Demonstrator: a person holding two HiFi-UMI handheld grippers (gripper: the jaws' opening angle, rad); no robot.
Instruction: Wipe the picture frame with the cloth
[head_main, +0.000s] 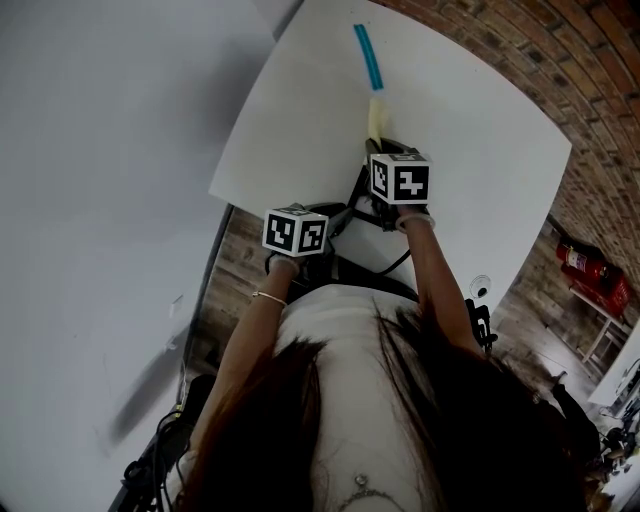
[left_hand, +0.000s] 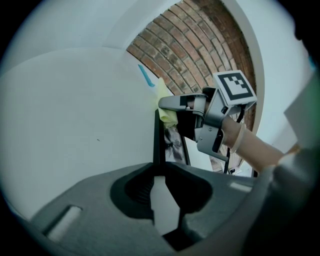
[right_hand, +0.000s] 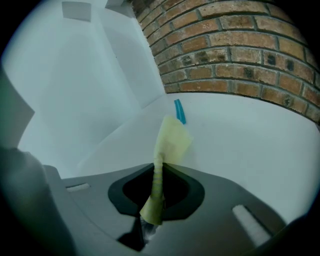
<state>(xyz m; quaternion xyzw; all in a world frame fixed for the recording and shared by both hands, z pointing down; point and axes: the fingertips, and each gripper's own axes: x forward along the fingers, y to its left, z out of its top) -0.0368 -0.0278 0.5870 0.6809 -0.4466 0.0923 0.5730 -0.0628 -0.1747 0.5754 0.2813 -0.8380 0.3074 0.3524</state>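
The picture frame (left_hand: 158, 140) stands on edge on the white table (head_main: 470, 140), its black rim running into my left gripper (left_hand: 159, 172), which is shut on it. A dark print shows on the frame's right face (left_hand: 175, 144). My right gripper (right_hand: 159, 172) is shut on a pale yellow cloth (right_hand: 170, 142), whose free end hangs out past the jaws. In the left gripper view the right gripper (left_hand: 165, 105) holds the cloth (left_hand: 167, 97) at the frame's top edge. From the head view the cloth (head_main: 375, 120) sticks out beyond the right gripper (head_main: 383, 148); the frame is mostly hidden there.
A blue strip (head_main: 368, 57) lies on the table just beyond the cloth. A brick wall (head_main: 560, 60) runs along the table's far and right sides. A red fire extinguisher (head_main: 590, 268) stands on the wooden floor at the right.
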